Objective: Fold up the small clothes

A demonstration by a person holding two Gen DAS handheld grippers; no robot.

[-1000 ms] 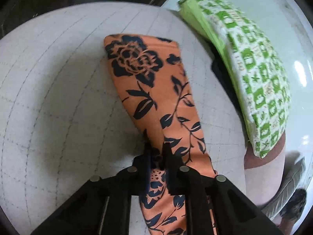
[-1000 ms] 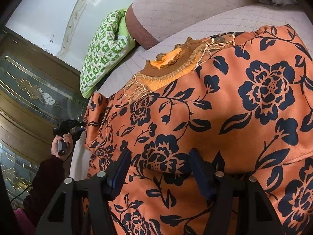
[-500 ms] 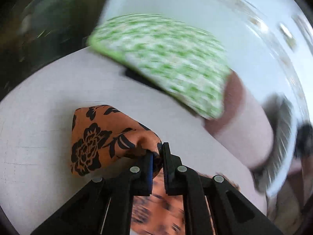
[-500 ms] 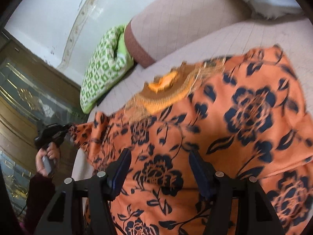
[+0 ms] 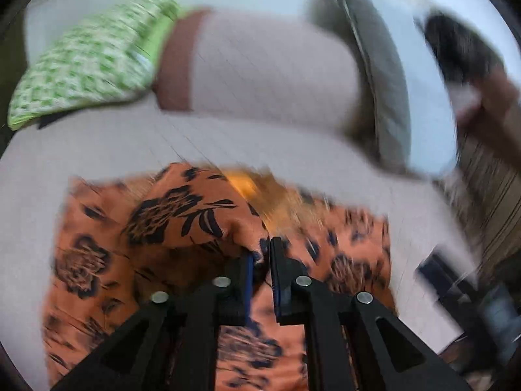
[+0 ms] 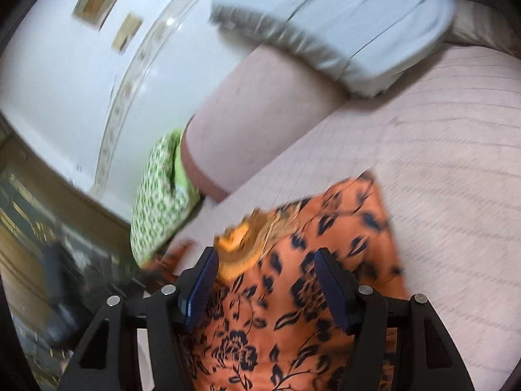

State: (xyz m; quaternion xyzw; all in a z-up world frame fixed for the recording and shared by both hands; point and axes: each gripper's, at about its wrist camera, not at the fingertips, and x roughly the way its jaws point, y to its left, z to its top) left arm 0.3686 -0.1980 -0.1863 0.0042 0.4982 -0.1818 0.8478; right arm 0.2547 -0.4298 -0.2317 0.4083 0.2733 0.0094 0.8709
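Note:
An orange garment with black flowers (image 5: 107,254) lies on the pale checked bed cover (image 5: 97,150). My left gripper (image 5: 260,254) is shut on its sleeve (image 5: 182,215) and holds the sleeve folded over the garment's body, near the gold neckline (image 5: 276,202). In the right wrist view the garment (image 6: 293,312) lies under my right gripper (image 6: 263,260), which is open and empty above it. The neckline (image 6: 247,244) sits between its fingers. Both views are blurred.
A green and white patterned pillow (image 5: 84,65) and a pink bolster (image 5: 267,75) lie at the head of the bed. A grey cushion (image 6: 342,26) rests on the bolster (image 6: 260,114). A white wall (image 6: 65,65) stands behind.
My left gripper has carried the sleeve up off the bed and swung it over the garment's body. My right gripper has lifted and pulled back, staying open.

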